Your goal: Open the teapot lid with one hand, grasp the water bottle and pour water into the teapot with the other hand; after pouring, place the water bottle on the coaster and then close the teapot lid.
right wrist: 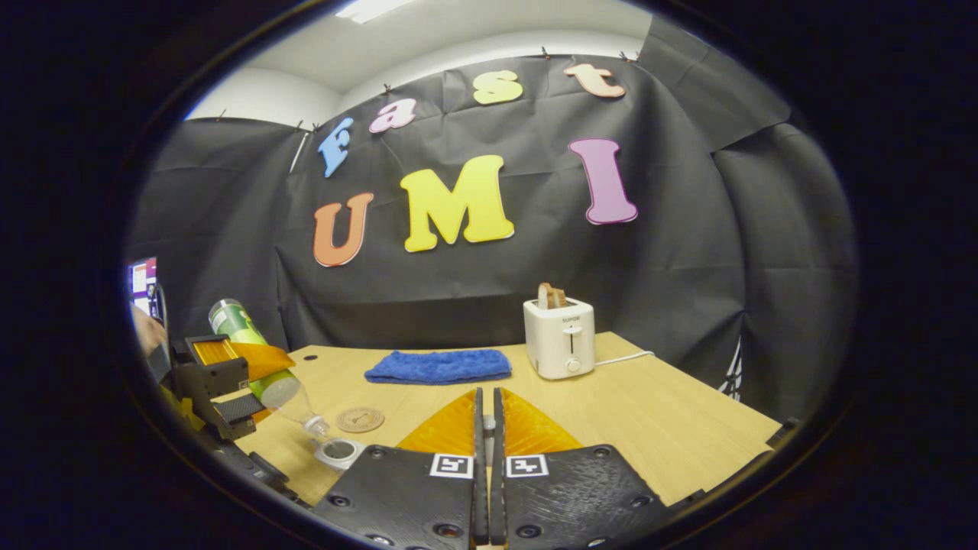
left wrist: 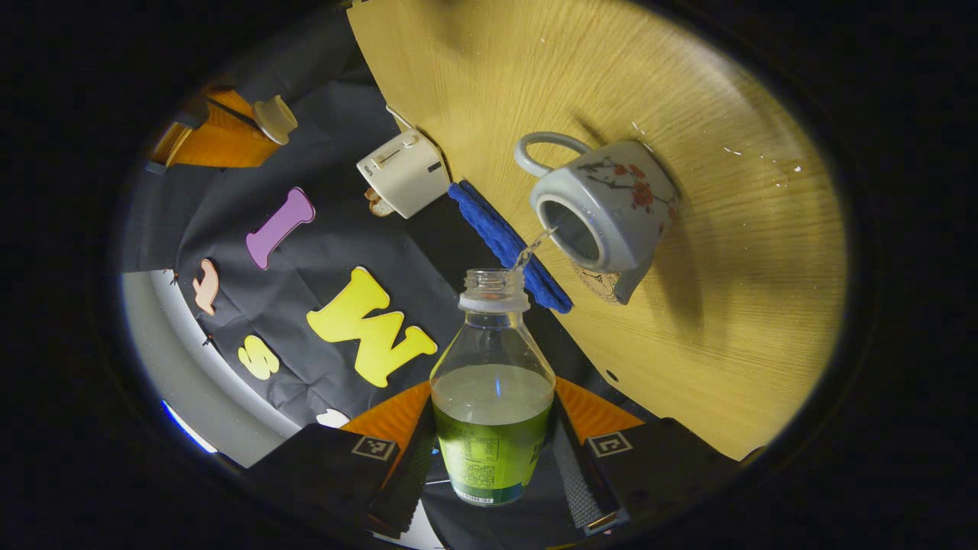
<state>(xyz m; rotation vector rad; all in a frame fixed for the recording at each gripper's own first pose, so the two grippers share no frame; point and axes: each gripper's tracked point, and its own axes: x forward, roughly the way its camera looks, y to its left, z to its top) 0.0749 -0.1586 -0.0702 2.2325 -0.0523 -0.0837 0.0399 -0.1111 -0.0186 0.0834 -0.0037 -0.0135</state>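
2 grippers work together: the left gripper (left wrist: 493, 466) clamps the water bottle (left wrist: 493, 382) between both fingers and tilts it, so a thin stream falls into the open teapot (left wrist: 603, 214) at 1 o'clock from the bottle mouth. For a good pour, the tilt should probably stay gentle, with the mouth above the opening. The right gripper (right wrist: 487, 443) is closed on a small thing, likely the lid. The right gripper view shows the coaster (right wrist: 360, 419) at 12 o'clock from the teapot, near the blue towel (right wrist: 438, 366) and toaster (right wrist: 559, 338).
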